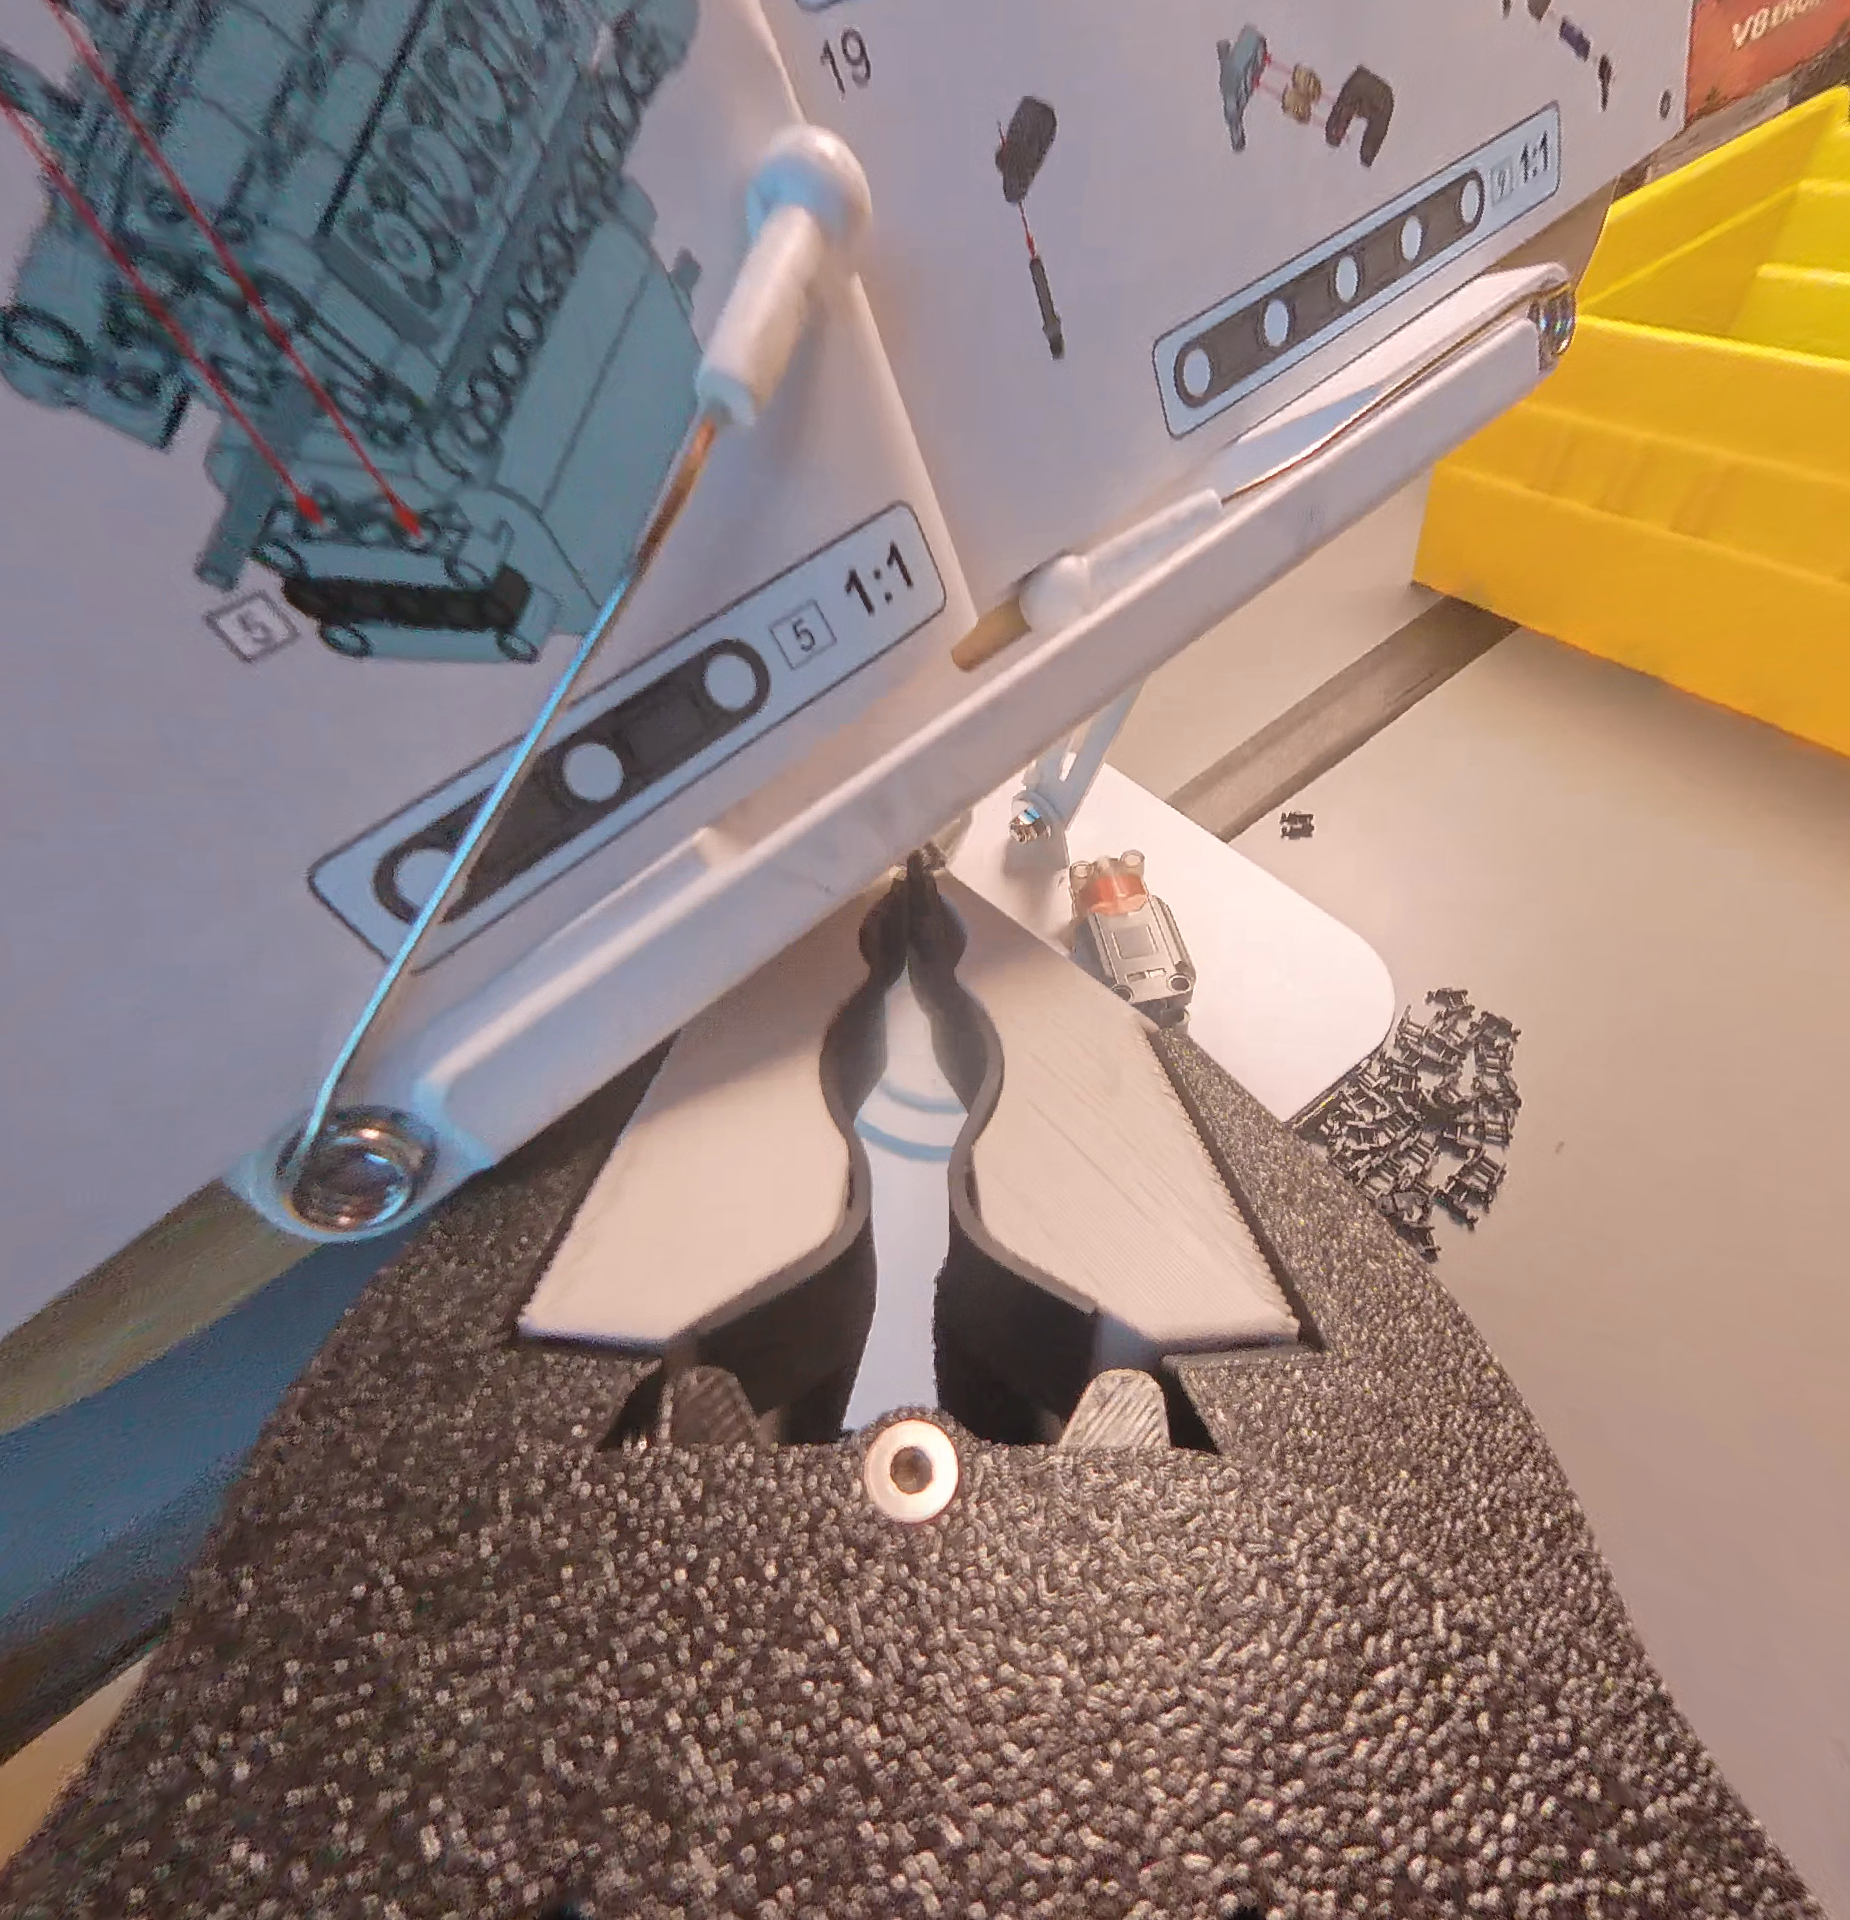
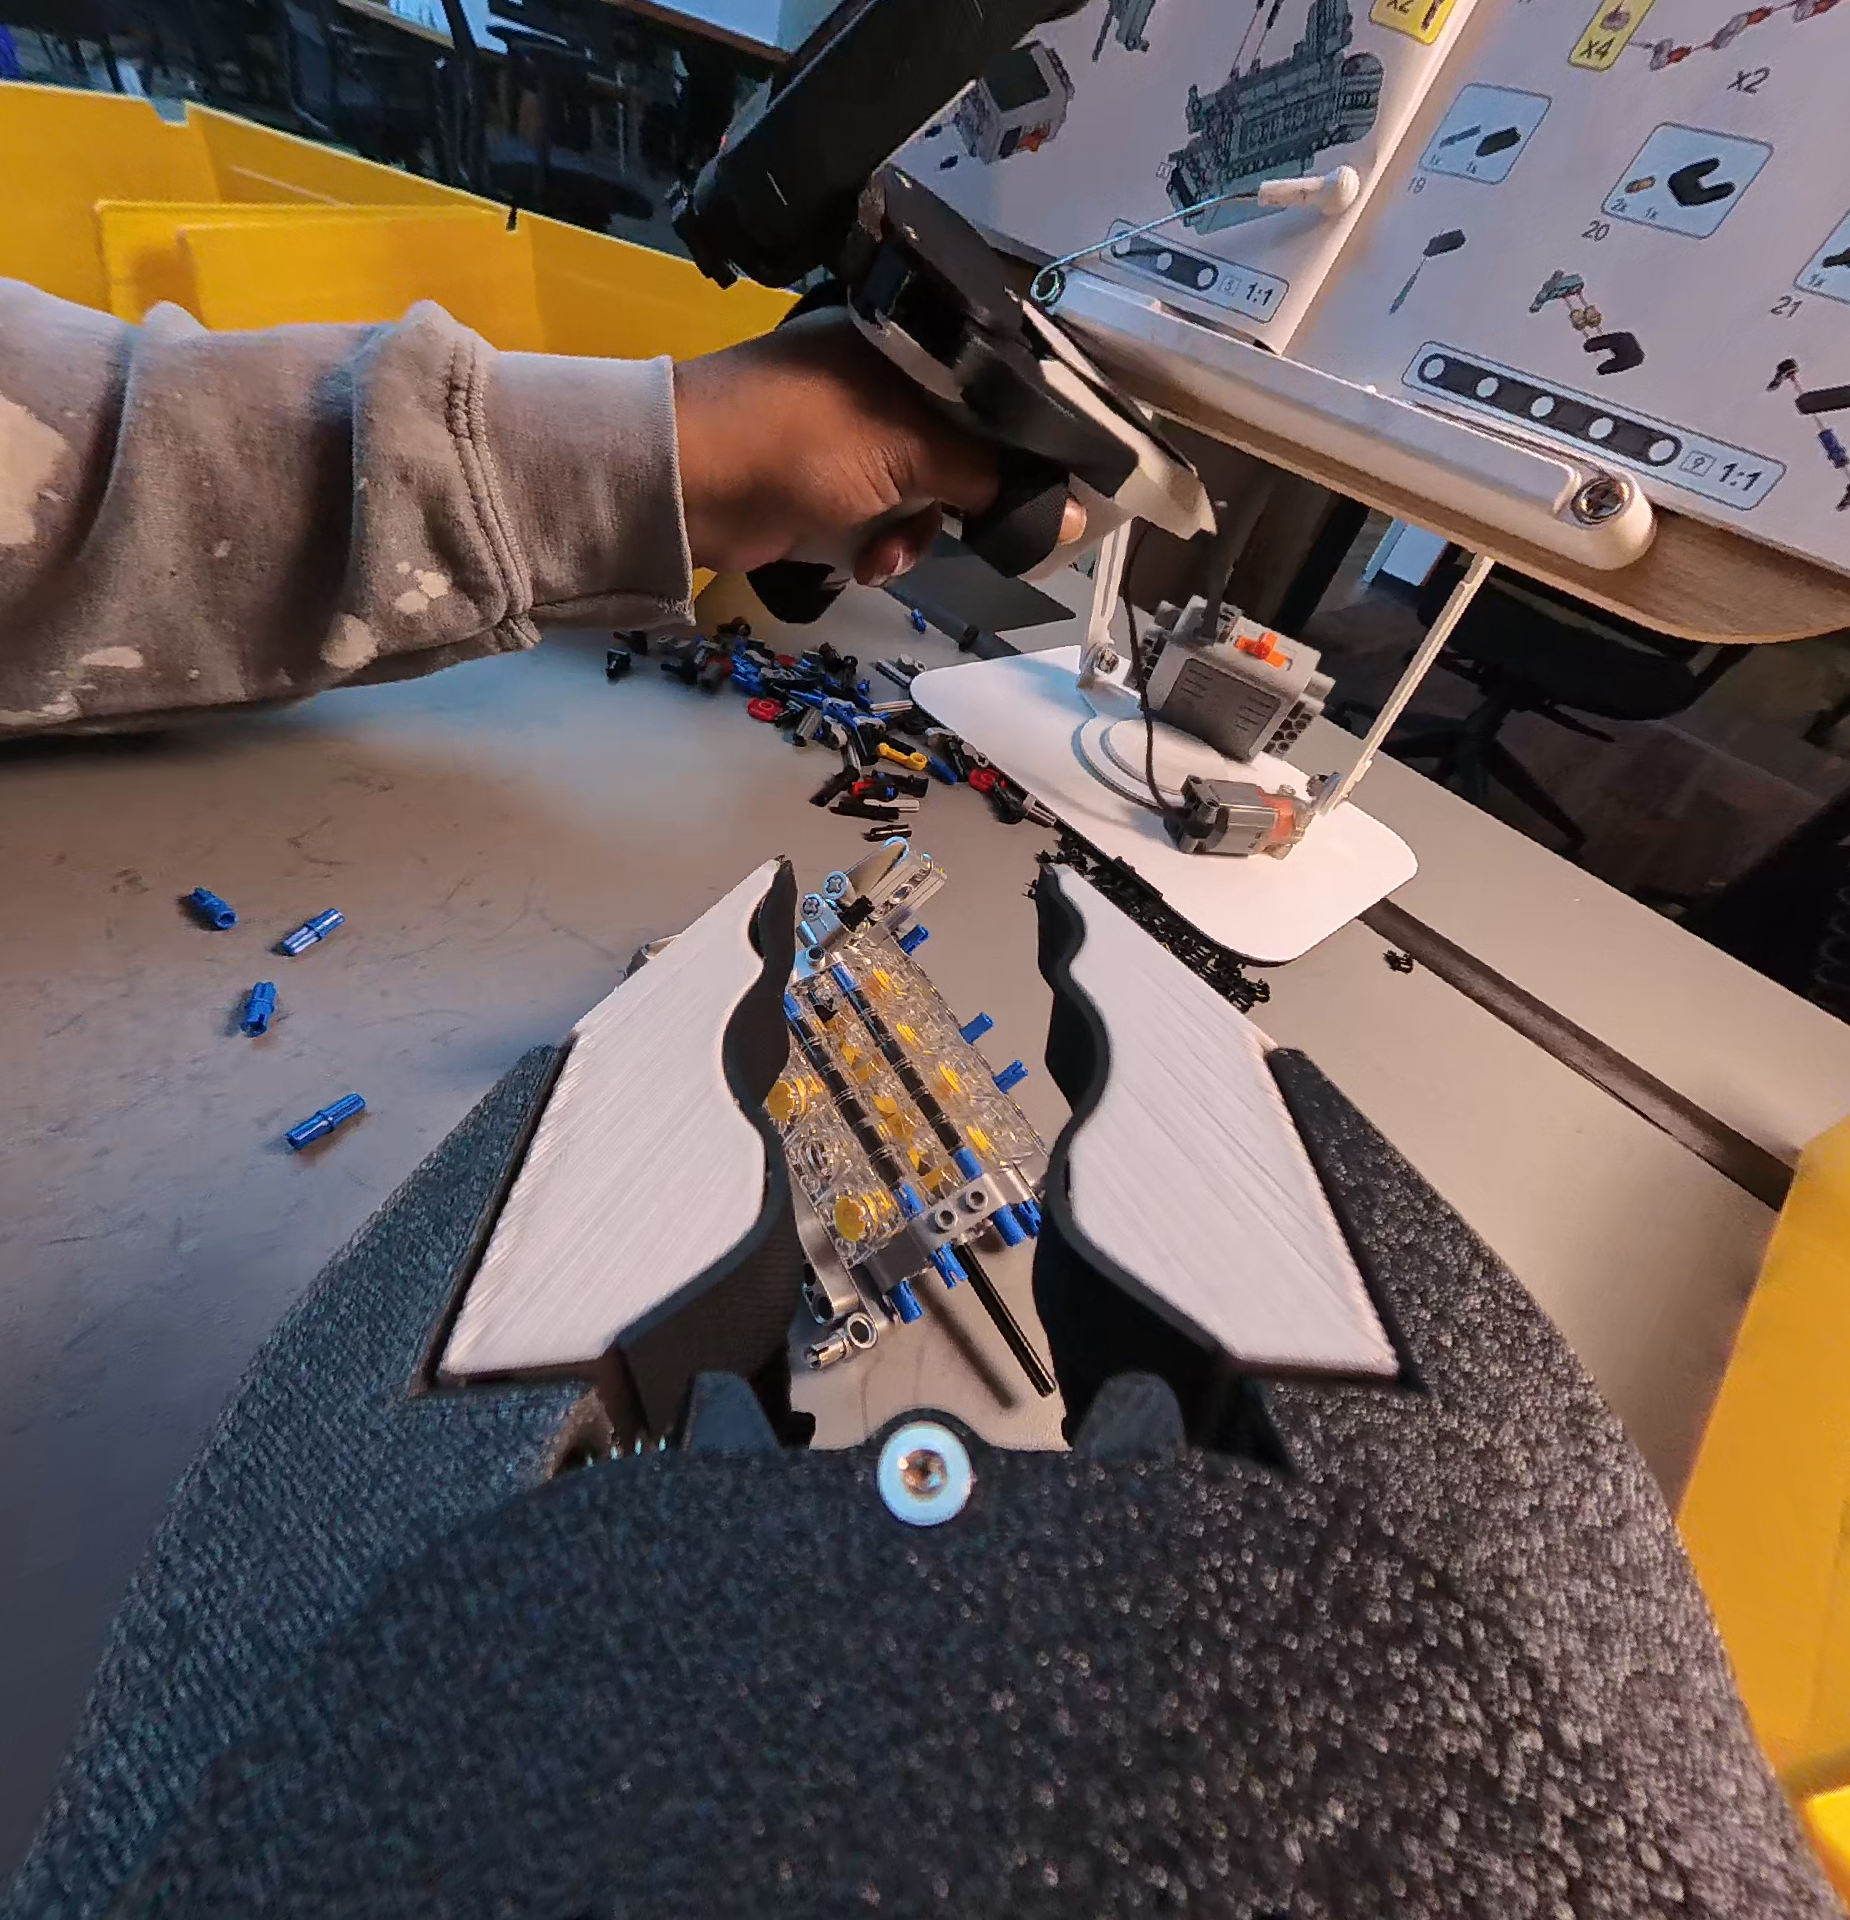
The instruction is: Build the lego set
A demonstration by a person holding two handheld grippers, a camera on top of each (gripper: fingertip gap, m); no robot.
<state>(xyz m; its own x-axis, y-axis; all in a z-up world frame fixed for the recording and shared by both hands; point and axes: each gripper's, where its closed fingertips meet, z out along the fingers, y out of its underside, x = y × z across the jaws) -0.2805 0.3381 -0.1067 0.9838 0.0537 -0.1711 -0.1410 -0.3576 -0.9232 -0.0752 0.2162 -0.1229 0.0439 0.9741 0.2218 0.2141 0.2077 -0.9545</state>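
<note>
My left gripper (image 1: 916, 914) is shut, with its tips close under the white ledge (image 1: 900, 727) of a book stand that holds an open building manual (image 1: 277, 727). A small black piece (image 1: 926, 864) sticks out from the tips. The left gripper also shows in the right wrist view (image 2: 1181, 499), held by a person's hand (image 2: 796, 457) in a grey sleeve. My right gripper (image 2: 916, 883) is closed around a clear, yellow and blue brick engine model (image 2: 900, 1101) low over the table. Both finger pads touch its sides.
The stand's white base plate (image 2: 1025, 717) carries a grey battery box (image 2: 1233, 686) and a small motor (image 2: 1243, 816). Beside it lie a pile of black pins (image 1: 1430, 1112), mixed loose parts (image 2: 827, 717) and several blue pins (image 2: 308, 930). Yellow bins (image 2: 329, 270) stand behind, and another yellow bin (image 2: 1794, 1455) is at the right. Tip to tip, the grippers are about 25 cm apart.
</note>
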